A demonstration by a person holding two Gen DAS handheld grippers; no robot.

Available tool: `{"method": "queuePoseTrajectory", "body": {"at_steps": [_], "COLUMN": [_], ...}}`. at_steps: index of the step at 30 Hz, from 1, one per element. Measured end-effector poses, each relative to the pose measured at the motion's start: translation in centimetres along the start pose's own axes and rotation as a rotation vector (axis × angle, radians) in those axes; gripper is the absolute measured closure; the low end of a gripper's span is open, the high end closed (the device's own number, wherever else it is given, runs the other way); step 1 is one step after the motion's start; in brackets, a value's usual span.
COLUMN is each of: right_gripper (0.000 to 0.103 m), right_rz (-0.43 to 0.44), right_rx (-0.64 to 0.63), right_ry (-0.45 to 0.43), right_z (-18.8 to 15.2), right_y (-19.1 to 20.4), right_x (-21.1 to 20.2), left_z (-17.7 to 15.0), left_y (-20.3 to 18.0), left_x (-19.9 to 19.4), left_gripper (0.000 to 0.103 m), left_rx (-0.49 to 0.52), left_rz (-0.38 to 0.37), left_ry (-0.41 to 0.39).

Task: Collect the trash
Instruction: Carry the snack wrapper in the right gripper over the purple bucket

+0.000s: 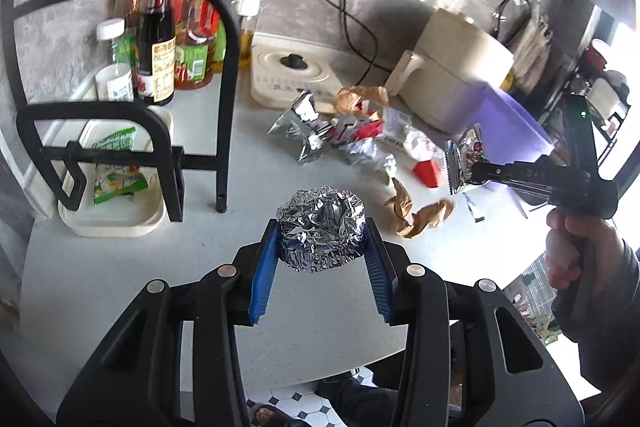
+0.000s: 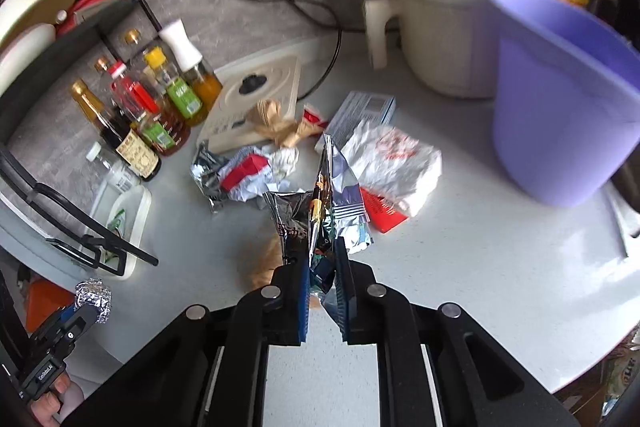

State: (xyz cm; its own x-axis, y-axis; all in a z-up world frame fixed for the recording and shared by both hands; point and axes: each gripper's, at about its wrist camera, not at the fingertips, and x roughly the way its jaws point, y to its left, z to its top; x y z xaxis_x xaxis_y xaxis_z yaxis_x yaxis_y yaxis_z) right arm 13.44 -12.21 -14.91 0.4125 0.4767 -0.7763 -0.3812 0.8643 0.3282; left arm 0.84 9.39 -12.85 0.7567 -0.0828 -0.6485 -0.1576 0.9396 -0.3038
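**Holding trash in both tongs above the bench**

Clamped between the blue pads of the left tongs (image 1: 322, 247), a crumpled foil ball (image 1: 322, 229) is held just above the white bench (image 1: 120, 287). A foil snack wrapper (image 2: 320, 219) is pinched in the right tongs (image 2: 322, 267), its long axis upright, pointing away from the camera. A purple bin (image 2: 560, 99) is seen to the right, tilted; its contents cannot be made out. A cream tray (image 1: 112, 223) under the black rack (image 1: 120, 75) holds green packets. Between the tongs and the bin, a white crumpled bag (image 2: 394, 163), a red carton (image 2: 382, 217) and brown paper (image 1: 420, 215) are scattered, beside the cream appliance (image 2: 452, 7).
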Motion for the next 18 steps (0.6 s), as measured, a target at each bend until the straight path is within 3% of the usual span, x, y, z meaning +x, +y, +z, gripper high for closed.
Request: {"method": "queuePoseTrajectory", "body": {"at_steps": [9,18], "right_gripper": [0.092,0.091], "right_rz": [-0.021,-0.002], "right_rx": [0.006,-0.005], "right_ry": [-0.089,-0.163], "right_z": [0.1,1.7], "right_y": [-0.3,-2.2], "right_x": [-4.9,-8.2], "left_z": [0.9,2.2], "left_y": [-1.4,-4.5], "left_x": [-2.0,0.3], "left_gripper": [0.062,0.062], "left_rx": [0.015,0.038], "left_rz": [-0.046,-0.056], "left_ry": [-0.062,-0.051]}}
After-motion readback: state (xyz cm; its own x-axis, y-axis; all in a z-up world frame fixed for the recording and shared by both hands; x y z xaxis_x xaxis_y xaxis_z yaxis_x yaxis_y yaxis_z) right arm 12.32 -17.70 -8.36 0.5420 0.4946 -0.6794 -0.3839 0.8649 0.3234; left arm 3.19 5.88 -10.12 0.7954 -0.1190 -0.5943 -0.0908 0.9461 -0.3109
